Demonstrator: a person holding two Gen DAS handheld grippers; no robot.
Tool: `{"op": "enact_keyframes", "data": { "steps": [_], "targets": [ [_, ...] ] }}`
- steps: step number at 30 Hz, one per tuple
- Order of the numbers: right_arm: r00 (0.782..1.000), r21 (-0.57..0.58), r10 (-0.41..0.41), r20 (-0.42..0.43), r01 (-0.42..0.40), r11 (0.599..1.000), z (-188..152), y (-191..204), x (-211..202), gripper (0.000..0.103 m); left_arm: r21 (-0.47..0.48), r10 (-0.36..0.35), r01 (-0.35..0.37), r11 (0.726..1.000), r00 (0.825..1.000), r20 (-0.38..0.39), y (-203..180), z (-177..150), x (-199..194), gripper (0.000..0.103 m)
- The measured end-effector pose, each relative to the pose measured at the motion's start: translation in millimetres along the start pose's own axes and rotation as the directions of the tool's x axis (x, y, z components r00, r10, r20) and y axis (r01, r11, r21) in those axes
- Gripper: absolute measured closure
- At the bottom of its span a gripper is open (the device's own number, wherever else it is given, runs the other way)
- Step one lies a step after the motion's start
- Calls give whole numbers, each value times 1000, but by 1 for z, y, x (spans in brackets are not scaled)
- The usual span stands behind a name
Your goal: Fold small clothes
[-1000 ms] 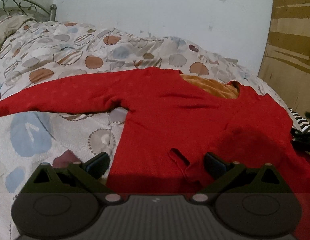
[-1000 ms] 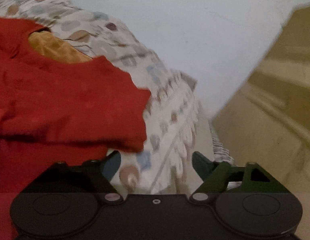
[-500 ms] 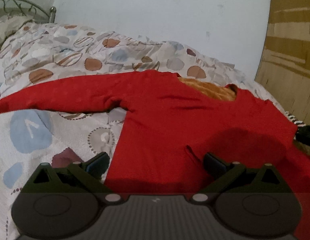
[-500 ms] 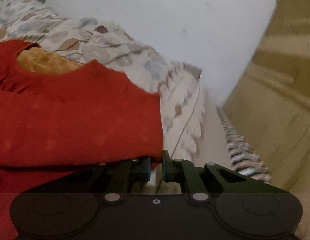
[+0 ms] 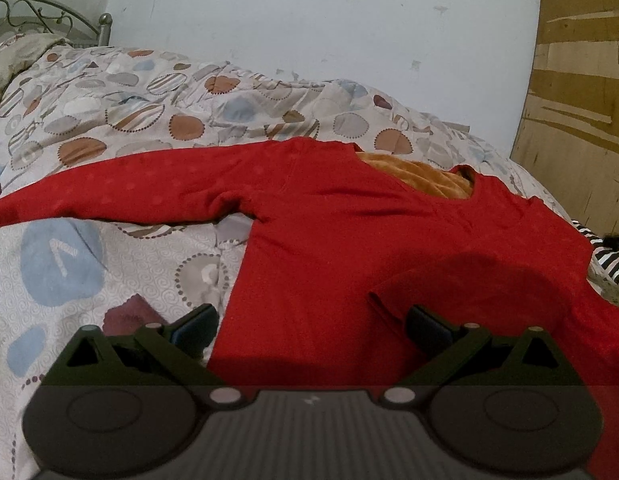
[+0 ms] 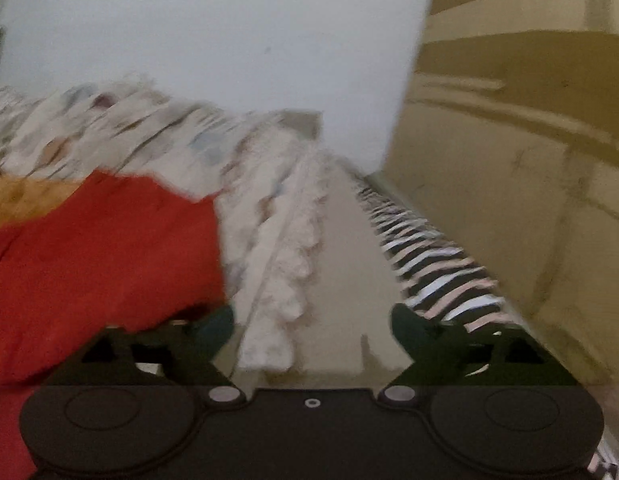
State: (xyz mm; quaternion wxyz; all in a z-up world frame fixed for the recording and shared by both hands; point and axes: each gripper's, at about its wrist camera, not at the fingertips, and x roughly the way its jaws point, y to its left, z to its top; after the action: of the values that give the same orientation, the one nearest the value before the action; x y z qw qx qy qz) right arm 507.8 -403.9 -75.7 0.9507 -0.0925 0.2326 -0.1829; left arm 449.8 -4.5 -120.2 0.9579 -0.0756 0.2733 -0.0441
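From the left wrist we count one red top (image 5: 389, 232) spread flat on the bed's quilt (image 5: 109, 256), one sleeve (image 5: 121, 196) stretched out to the left, the other folded in over the body near the lower right. Its knit looks soft and faintly dotted, with an orange lining (image 5: 425, 174) showing at the neck. The quilt is printed with round patches in brown, blue and grey. Our left gripper (image 5: 309, 326) hovers released over the hem, jaws wide apart, much as it was a second ago. One metal bedhead (image 5: 49, 16) curls at far left.

From the right wrist, the blurred view shows the top's right edge (image 6: 109, 256) at left, no longer pinched as it was half a second ago. Our right gripper (image 6: 311, 324) is opening, with only quilt (image 6: 277, 264) between its jaws. One striped cloth (image 6: 437, 276) lies along the wooden board (image 6: 529, 160).
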Motion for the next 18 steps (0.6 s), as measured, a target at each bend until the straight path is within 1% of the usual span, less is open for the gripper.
{"op": "enact_keyframes", "data": {
  "steps": [1,2,4,6,8,10,11,13,16,18],
  "targets": [
    [1000,13,-8,30,7,1000,3,1,0,0,0,0,0,1000,1000,0,0,0,0,1],
    [998,26,7,59,-8,1000,7,4,1,1,0,-1,1,1000,1000,0,0,0,0,1],
    [994,21,67,83,-69,997,15,14,9,1,-3,-2,2,1000,1000,0,0,0,0,1],
    [988,-22,127,90,-126,992,19,31,20,1,-3,-3,3,1000,1000,0,1,0,0,1],
    [985,-89,147,89,-139,986,21,49,34,1,-3,-3,3,1000,1000,0,1,0,0,1],
    [991,-153,112,67,-101,983,20,66,51,1,-6,-5,5,1000,1000,1,1,0,0,1],
    [996,-172,74,50,-65,983,19,72,60,1,-7,-5,5,1000,1000,1,1,-1,0,1],
    [1000,-156,11,20,-8,988,17,71,75,1,-9,-7,7,1000,1000,1,2,-1,0,1],
    [999,-41,31,-16,-31,999,12,53,85,1,-12,-9,9,1000,1000,2,3,-1,0,1],
    [999,0,50,-21,-50,999,11,46,86,1,-13,-9,10,1000,1000,2,3,-1,0,1]
  ]
}}
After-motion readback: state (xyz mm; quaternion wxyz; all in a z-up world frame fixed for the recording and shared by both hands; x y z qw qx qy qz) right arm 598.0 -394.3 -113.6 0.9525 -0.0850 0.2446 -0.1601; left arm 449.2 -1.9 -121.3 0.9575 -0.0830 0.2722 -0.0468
